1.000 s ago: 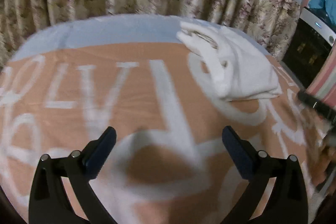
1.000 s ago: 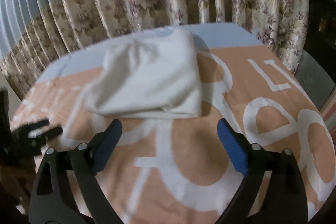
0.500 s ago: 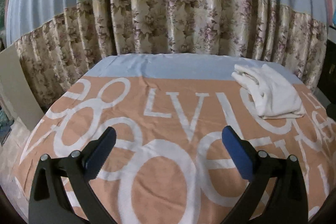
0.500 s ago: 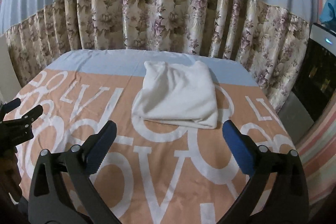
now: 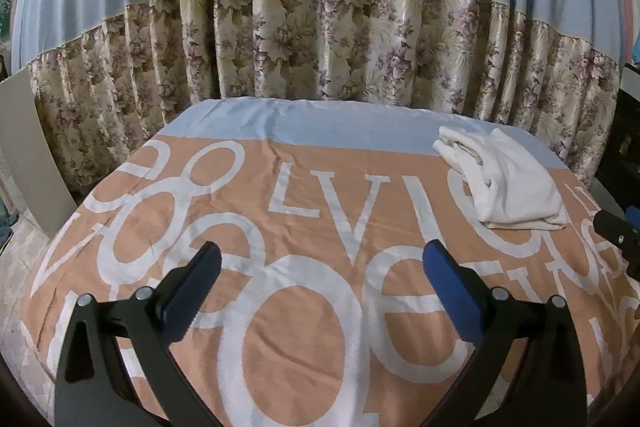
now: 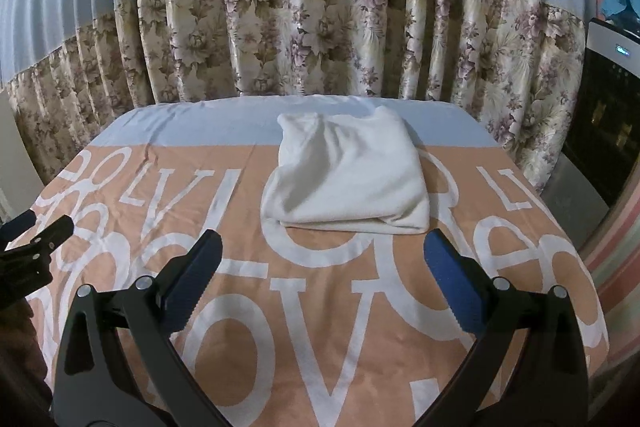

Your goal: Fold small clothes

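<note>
Both grippers have drawn back and up from the cloth (image 6: 346, 171): 1 second ago it lay just beyond the right gripper (image 6: 320, 259), now it sits well apart, with more bedspread (image 6: 320, 327) in between. The right jaws have just been opening, nothing between them. The left gripper (image 5: 320, 263) has swung away from the cloth (image 5: 504, 179).

A white garment (image 6: 346, 173) lies folded into a compact, roughly rectangular bundle on the far part of an orange cloth with big white letters (image 6: 320, 307), its far edge reaching onto the cloth's pale blue band. The top is soft and faintly creased, with the near edge a thick, rounded fold. From the left wrist view the same bundle (image 5: 504, 179) sits far right — its stacked layers show at the far left corner.
</note>
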`<state>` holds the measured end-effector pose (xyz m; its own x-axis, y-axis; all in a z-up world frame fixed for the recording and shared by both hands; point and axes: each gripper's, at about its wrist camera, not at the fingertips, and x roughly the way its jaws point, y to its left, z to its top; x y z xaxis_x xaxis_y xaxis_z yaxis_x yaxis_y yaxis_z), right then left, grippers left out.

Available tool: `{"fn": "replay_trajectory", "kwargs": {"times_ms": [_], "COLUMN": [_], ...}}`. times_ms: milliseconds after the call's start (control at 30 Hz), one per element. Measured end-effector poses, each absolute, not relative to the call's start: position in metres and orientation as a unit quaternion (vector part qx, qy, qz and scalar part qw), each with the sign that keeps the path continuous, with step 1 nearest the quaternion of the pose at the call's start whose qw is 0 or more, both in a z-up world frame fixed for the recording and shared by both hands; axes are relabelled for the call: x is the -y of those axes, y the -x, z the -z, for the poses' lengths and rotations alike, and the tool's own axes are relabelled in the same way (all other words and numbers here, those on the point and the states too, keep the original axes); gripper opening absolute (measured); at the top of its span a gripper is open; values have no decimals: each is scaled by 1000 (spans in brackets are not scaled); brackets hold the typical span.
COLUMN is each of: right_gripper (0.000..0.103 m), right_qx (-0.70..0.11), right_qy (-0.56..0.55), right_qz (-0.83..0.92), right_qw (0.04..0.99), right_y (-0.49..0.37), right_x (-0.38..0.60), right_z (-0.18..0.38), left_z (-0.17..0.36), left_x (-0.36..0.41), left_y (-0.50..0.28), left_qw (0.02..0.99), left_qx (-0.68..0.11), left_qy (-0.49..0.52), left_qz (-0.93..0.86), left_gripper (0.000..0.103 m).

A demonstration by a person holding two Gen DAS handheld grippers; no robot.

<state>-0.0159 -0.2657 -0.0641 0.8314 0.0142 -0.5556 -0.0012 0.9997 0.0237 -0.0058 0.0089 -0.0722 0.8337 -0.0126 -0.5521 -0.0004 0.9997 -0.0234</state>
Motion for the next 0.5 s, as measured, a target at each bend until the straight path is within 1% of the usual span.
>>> {"fn": "replay_trajectory", "kwargs": {"times_ms": [500], "right_gripper": [100], "right_qx": [-288], "right_qy": [-28], "right_qz": [-12], "right_qw": [957], "right_y": [17], "right_x": [265], "right_z": [72], "left_z": [70], "left_x": [-1], "left_y": [7], "left_qw": [959], "left_qx": [-282], "left_qy": [1], "left_qz": [18], "left_gripper": [101]}}
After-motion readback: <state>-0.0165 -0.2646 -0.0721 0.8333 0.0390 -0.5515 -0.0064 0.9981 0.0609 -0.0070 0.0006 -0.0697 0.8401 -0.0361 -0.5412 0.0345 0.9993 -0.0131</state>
